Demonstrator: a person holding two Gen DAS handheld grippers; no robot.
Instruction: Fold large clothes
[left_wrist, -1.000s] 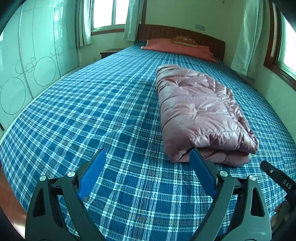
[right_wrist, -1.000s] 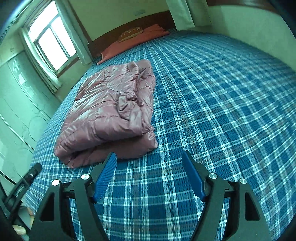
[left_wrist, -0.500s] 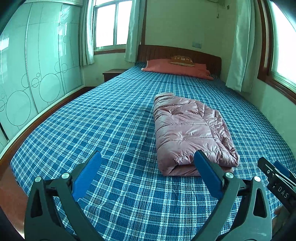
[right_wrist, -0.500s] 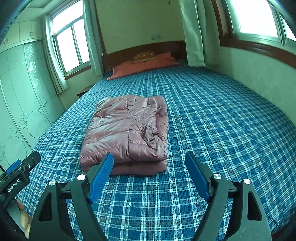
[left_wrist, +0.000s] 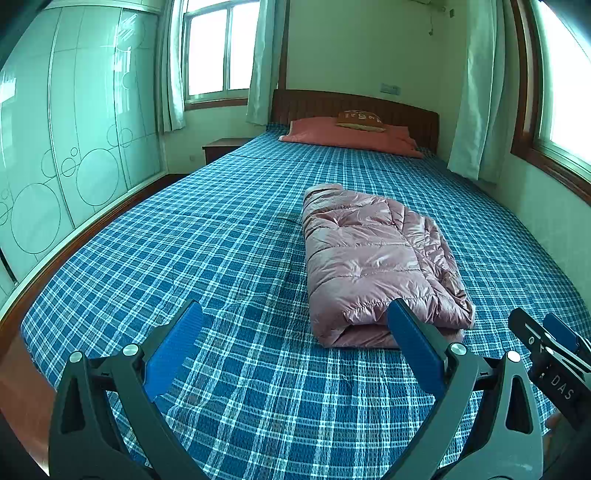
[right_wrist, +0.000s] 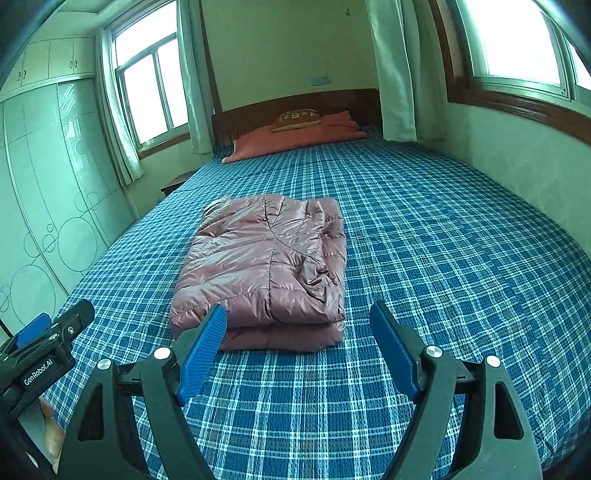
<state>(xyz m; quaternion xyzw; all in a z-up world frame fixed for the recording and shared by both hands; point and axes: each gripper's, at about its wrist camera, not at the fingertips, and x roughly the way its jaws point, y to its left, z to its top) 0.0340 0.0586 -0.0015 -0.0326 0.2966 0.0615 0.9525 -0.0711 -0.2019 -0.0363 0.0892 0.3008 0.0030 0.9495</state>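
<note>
A folded pink puffer jacket (left_wrist: 373, 258), its quilted shell glossy and creased, lies as a thick rectangular bundle at centre frame on a bed (left_wrist: 192, 258) covered in a blue-and-white plaid woven spread. In the left wrist view the left claw (left_wrist: 295, 325) fills the lower frame, black arms ending in ribbed blue pads (left_wrist: 177, 347), its jaws having just been opening and now standing wide with only the bedspread between them; its right pad overlaps the jacket's near edge in the picture, though contact cannot be told. In the right wrist view the right claw (right_wrist: 295, 325) also sits at the bottom, its jaws having just been opening, now parted and holding nothing, the jacket's rounded fold (right_wrist: 280, 332) lying just beyond the tips. At upper centre, a salmon pillow (left_wrist: 351, 138) and a small patterned cushion (left_wrist: 360, 119) rest against a dark wooden headboard (left_wrist: 354, 107). Frosted wardrobe doors (left_wrist: 66, 147) etched with circles line the left edge.
</note>
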